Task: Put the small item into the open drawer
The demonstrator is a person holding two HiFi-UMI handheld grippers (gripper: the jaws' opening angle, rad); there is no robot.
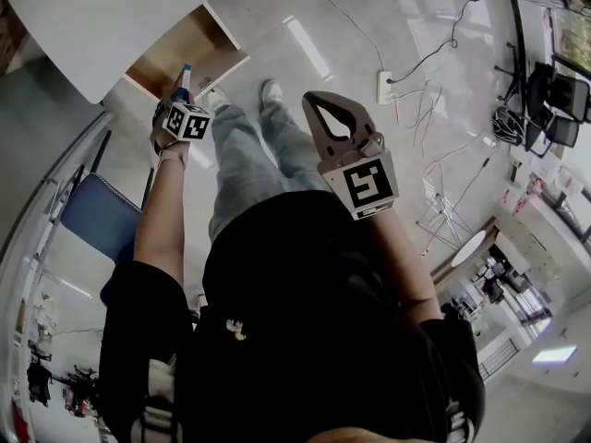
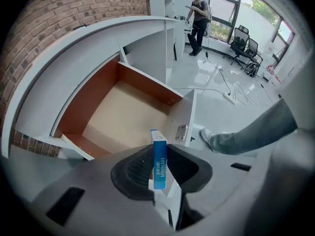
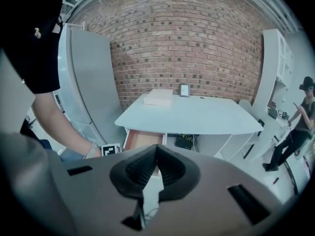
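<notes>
A small blue box (image 2: 159, 160) stands upright between the jaws of my left gripper (image 2: 158, 149), which is shut on it. Just beyond lies the open drawer (image 2: 120, 114), wood-lined and empty, under a white table top. From the head view the left gripper (image 1: 185, 89) hovers at the drawer's (image 1: 180, 44) front edge with the blue box (image 1: 186, 72) sticking out. My right gripper (image 1: 316, 100) is held up over the floor, apart from the drawer, shut with nothing in it. In the right gripper view its jaws (image 3: 156, 149) meet, facing the white table (image 3: 197, 117) and drawer (image 3: 142, 139).
A white box (image 3: 158, 99) and a small frame (image 3: 184, 90) sit on the table by the brick wall. My legs and shoes (image 2: 212, 139) stand beside the drawer. A power strip (image 2: 229, 98) with cables lies on the floor. Another person (image 2: 198, 14) stands far off near office chairs (image 2: 246, 48).
</notes>
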